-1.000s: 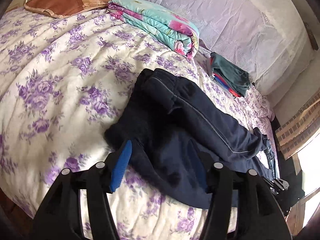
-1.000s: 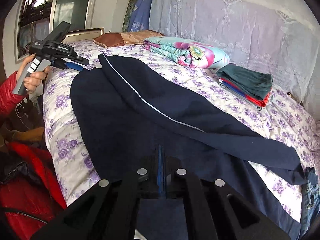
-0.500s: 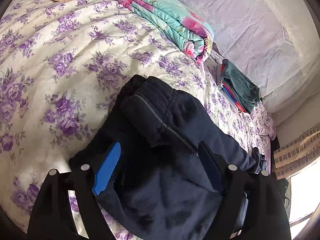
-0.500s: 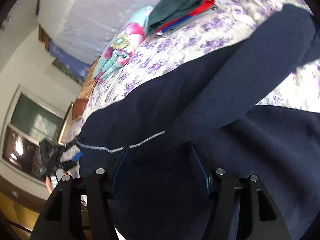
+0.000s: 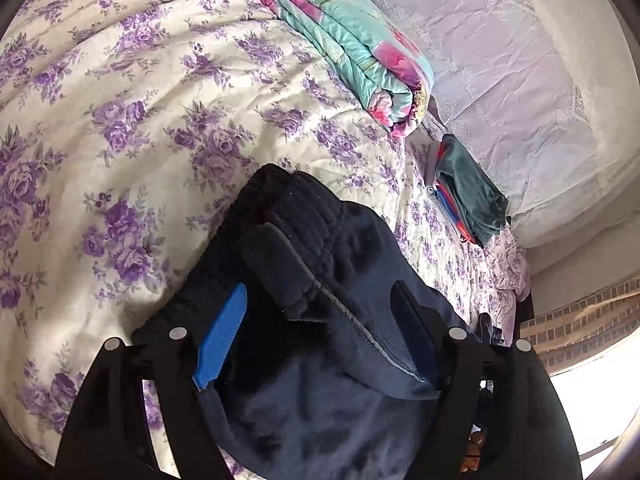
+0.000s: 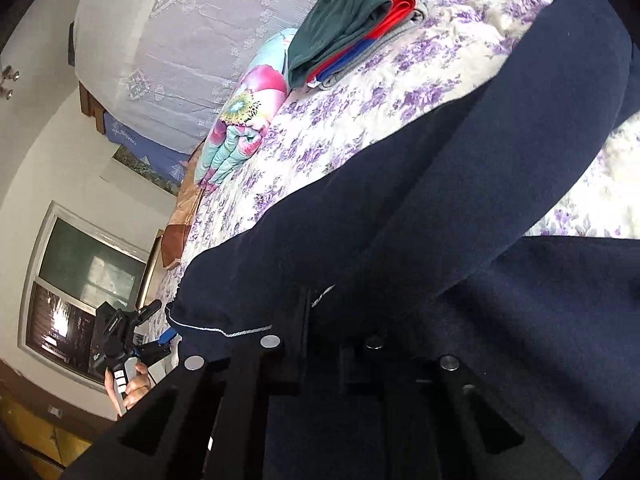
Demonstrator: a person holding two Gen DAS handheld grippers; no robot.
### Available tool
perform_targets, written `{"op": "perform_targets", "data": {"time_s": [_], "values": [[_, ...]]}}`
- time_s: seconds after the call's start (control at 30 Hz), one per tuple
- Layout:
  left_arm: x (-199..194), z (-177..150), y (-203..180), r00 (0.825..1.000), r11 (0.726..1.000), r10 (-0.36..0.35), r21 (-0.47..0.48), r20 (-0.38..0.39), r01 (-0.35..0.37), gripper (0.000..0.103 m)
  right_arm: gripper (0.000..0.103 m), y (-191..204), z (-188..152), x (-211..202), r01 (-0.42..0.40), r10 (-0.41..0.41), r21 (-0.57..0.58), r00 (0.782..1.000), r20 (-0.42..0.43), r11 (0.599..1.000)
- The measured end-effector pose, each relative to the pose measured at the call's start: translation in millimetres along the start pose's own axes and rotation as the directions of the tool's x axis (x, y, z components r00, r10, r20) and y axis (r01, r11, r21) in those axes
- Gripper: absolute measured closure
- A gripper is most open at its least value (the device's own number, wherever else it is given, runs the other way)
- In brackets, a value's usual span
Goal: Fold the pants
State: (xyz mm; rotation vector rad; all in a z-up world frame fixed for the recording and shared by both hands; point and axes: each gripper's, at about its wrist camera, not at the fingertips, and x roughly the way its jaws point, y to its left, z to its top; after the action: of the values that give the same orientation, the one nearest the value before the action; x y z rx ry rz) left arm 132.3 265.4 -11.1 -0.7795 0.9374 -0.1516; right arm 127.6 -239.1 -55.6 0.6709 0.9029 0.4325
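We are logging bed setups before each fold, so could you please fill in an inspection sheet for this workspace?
Surface: floral bedspread, rumpled.
Job's things: navy pants spread across the bed, waistband end bunched.
Clutter: folded floral quilt; stack of folded clothes; brown pillow.
Grippers: left gripper jaws closing around the waistband; right gripper jaws closing on pants fabric.
Cables: nothing seen.
Surroundings: lace-covered headboard; window.

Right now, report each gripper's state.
Left gripper: jaws closing around the navy pants waistband.
Right gripper: shut on the pants.
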Motion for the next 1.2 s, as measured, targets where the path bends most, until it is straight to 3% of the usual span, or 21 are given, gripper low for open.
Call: {"op": "perform_targets", "data": {"time_s": [0.07, 0.17, 0.27, 0.4, 0.5, 0.63, 0.7, 0.83, 0.87, 0.93, 1.0, 1.03, 1.13, 1.2], "values": [[5.7, 1.7, -5.1, 1.000, 1.000, 0.027, 0.011, -0.005, -0.027, 0.059, 0.092, 2.0, 2.6, -1.6, 0.001, -0.001, -0.012, 1.000, 0.006, 1.000], [14.3, 4.1, 1.3, 0.999, 0.999, 0.043, -0.027, -0.021, -0.044, 0.081, 0.094, 5.4, 2.6, -9.0, 0.001, 0.000, -0.034, 1.000, 0.022, 0.999], [1.2, 1.4, 5.1, 1.000, 0.999, -0.013, -0.033, -0.011, 0.013, 0.085, 0.096, 14.3, -4.8, -28.2, -0.009, 0.014, -0.076, 0.998, 0.057, 0.997], [-38.9, -14.3, -3.0, 0.997, 0.996, -0.075, 0.052, 0.023, 0.074, 0.085, 0.096, 39.7, -33.0, -61.3, -0.033, 0.050, -0.202, 0.996, 0.079, 0.979], [-50.0, -29.3, 6.9, 0.997, 0.993, -0.072, 0.092, 0.008, 0.071, 0.085, 0.096, 35.6, -68.1, -68.2, -0.032, 0.045, -0.233, 0.998, 0.052, 0.972], [-29.0, -47.9, 38.2, 0.998, 0.997, -0.025, 0.067, -0.065, 0.029, 0.085, 0.096, 5.9, -105.4, -51.8, 0.009, -0.013, -0.184, 1.000, -0.016, 0.983], [-21.0, -51.1, 52.1, 0.996, 0.998, -0.044, 0.045, -0.077, 0.047, 0.083, 0.097, -9.4, -113.8, -45.5, -0.010, 0.007, -0.129, 1.000, -0.027, 0.992], [-34.4, -53.7, 65.0, 0.990, 0.991, -0.134, -0.026, -0.051, 0.133, 0.076, 0.099, -7.1, -114.8, -45.2, 0.008, -0.009, -0.156, 1.000, -0.012, 0.988], [-44.3, -55.7, 65.3, 0.991, 0.991, -0.131, -0.030, -0.019, 0.131, 0.066, 0.099, -6.0, -114.6, -44.1, 0.018, -0.020, -0.172, 1.000, -0.009, 0.985], [-68.1, -62.4, 60.1, 0.995, 0.999, -0.051, -0.014, 0.083, 0.052, 0.039, 0.099, -3.7, -119.3, -47.1, 0.033, -0.032, -0.201, 0.999, 0.005, 0.979], [-93.7, -72.9, 41.9, 0.980, 0.997, 0.040, 0.050, 0.197, -0.051, 0.037, 0.099, -5.5, -119.7, -47.3, 0.031, -0.030, -0.204, 0.999, 0.011, 0.978], [-100.8, -77.5, 30.1, 0.975, 0.994, 0.035, 0.091, 0.217, -0.056, 0.037, 0.099, -7.1, -120.4, -47.7, 0.028, -0.026, -0.203, 1.000, 0.013, 0.979], [-99.6, -85.7, -6.8, 0.980, 0.976, -0.042, 0.217, 0.193, -0.001, 0.027, 0.099, -7.5, -123.3, -48.1, 0.034, -0.029, -0.216, 0.999, 0.025, 0.976], [-79.1, -89.8, -30.1, 0.985, 0.960, -0.033, 0.279, 0.168, -0.015, 0.017, 0.098, -5.0, -123.8, -48.7, 0.043, -0.039, -0.230, 0.999, 0.024, 0.972]]}}
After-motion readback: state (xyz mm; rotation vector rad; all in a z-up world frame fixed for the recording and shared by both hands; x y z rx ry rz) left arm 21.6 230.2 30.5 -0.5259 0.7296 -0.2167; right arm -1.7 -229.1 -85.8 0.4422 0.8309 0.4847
